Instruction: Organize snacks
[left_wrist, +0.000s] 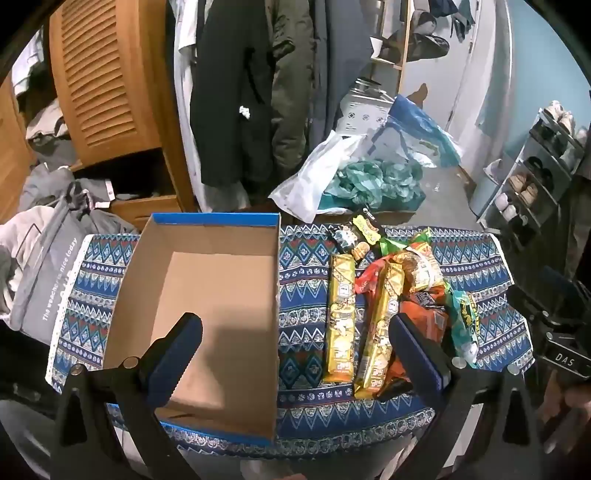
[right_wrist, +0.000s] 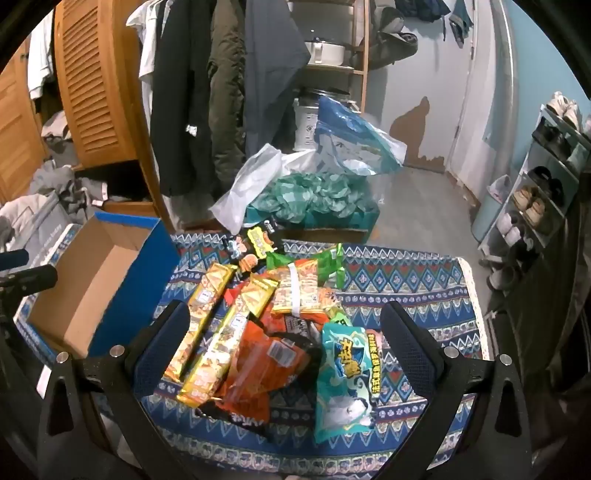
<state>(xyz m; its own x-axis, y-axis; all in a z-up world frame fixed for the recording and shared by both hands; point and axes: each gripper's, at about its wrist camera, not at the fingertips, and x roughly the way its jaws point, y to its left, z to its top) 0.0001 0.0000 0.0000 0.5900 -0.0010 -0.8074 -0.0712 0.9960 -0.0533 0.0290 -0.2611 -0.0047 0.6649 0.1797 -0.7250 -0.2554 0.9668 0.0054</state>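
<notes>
An open cardboard box with blue outer walls sits on the patterned cloth; it is empty inside and also shows in the right wrist view. A pile of snack packets lies to its right: two long gold packets, an orange bag, a teal bag, green and yellow packets. My left gripper is open, above the box's right wall and the gold packets. My right gripper is open above the snack pile.
The blue patterned cloth covers a small table. Behind it stand hanging coats, a wooden louvred cabinet, plastic bags with teal fabric and a shoe rack at right. Grey bags and clothes lie at left.
</notes>
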